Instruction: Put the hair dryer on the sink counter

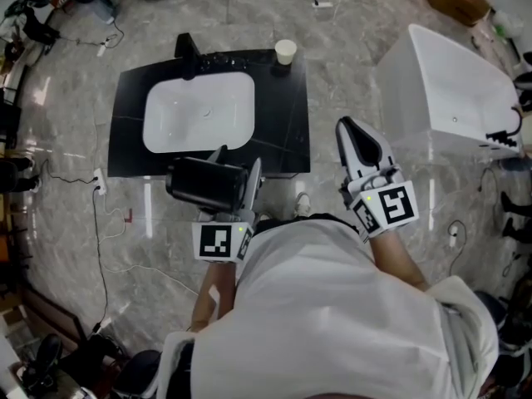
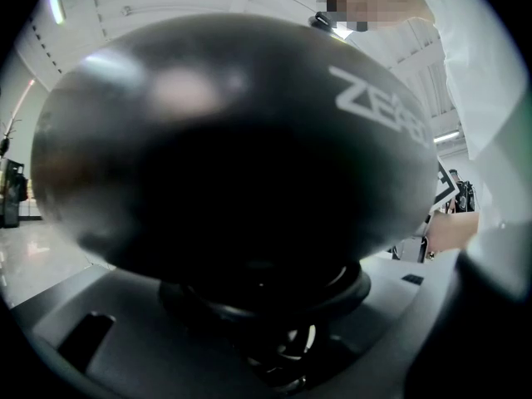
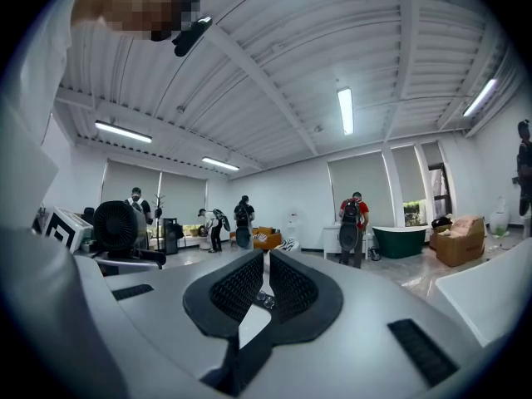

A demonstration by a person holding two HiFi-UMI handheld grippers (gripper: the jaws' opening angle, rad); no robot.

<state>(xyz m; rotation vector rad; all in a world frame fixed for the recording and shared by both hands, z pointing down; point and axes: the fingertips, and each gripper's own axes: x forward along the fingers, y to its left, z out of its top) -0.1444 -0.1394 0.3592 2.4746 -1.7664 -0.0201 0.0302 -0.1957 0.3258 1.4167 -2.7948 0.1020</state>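
Left gripper (image 1: 236, 175) is clamping the hair dryer (image 1: 199, 185) beside the counter (image 1: 126, 98); right gripper (image 1: 356, 140) is riding empty, jaws together. That rounded body risks slipping, dropping into the basin (image 1: 199, 110).

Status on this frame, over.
Left gripper clamped on black hair dryer, right gripper shut, empty. Dryer held at black sink counter's near edge, not down. White paper cup at far corner.

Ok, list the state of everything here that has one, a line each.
hair dryer: clamped in the left tongs, not yet on the sink counter.
left tongs: shut on the hair dryer.
right tongs: shut, empty.
paper cup: upright on the sink counter's back corner.
basin: empty.
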